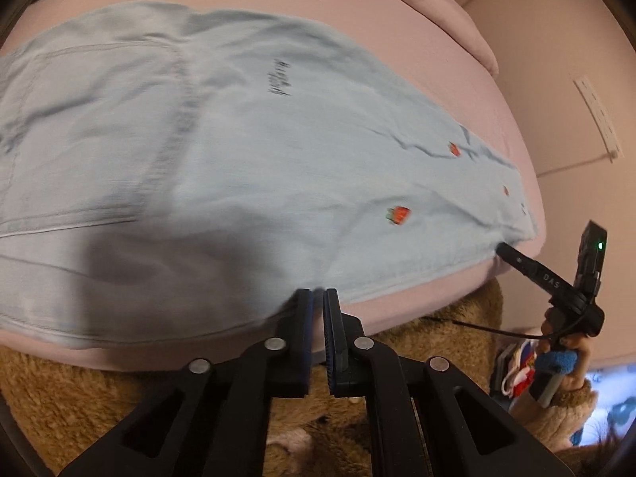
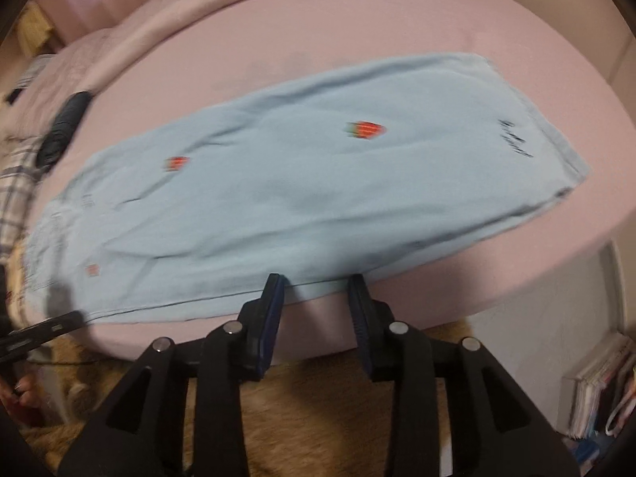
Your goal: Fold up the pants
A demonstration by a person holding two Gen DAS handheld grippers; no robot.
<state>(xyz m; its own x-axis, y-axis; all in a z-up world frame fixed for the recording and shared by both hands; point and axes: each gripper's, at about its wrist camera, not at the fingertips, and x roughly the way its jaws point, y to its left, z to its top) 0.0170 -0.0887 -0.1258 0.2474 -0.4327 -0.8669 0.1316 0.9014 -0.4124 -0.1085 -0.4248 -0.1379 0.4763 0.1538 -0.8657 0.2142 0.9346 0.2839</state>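
Pale-blue pants [image 2: 302,198] lie flat on the pink bed [image 2: 357,31]; left tongs [image 1: 318,298] pinch their near hem, right tongs [image 2: 316,282] gape, empty.

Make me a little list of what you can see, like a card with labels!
Main thing: light blue cotton pants with small red strawberry patches, lying flat
Where: on a pink bed sheet
Left gripper: black, jaws shut at the near edge of the pants; whether it pinches cloth is unclear
Right gripper: black, jaws apart at the near edge of the pants, not pinching
Writing: dark script on the pants, too blurred to read
Below the bed: brown fluffy fabric
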